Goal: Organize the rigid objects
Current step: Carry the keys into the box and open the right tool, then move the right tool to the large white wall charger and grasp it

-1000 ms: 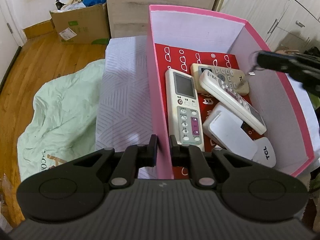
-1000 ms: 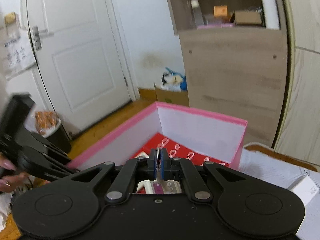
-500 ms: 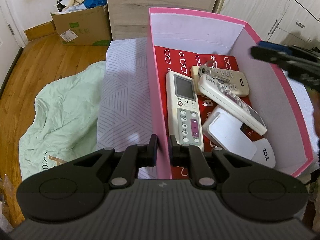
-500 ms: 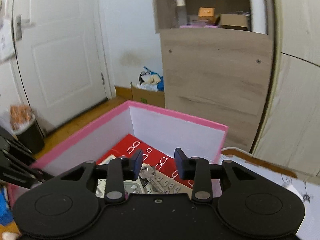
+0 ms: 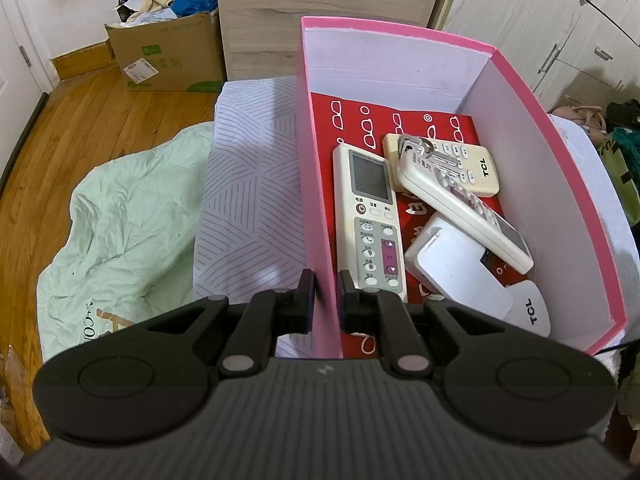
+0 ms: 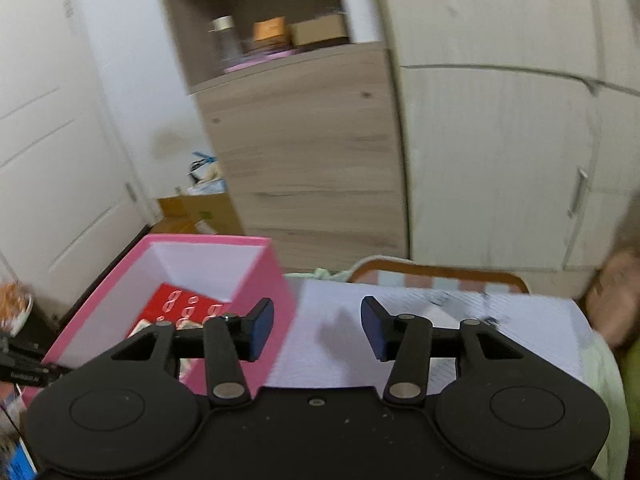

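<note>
Jaws: left gripper (image 5: pixel 323 296) clamped on the near wall of the pink box (image 5: pixel 314 216); right gripper (image 6: pixel 317 328) opening, nothing between its pads. Keys (image 5: pixel 430 151) lie in the box on the remotes (image 5: pixel 460 204), so that drop looks done. Next: find another loose item. Only the left view shows the box contents; the right view shows bare bedsheet (image 6: pixel 400 320) beside the box.

Soft, even indoor light fills the room, and the left wrist view is sharp. The right wrist view smears with motion blur across the wardrobe (image 6: pixel 500 152) and shelf (image 6: pixel 280 36). Straight edges bow near both frames' corners, which go dark.
</note>
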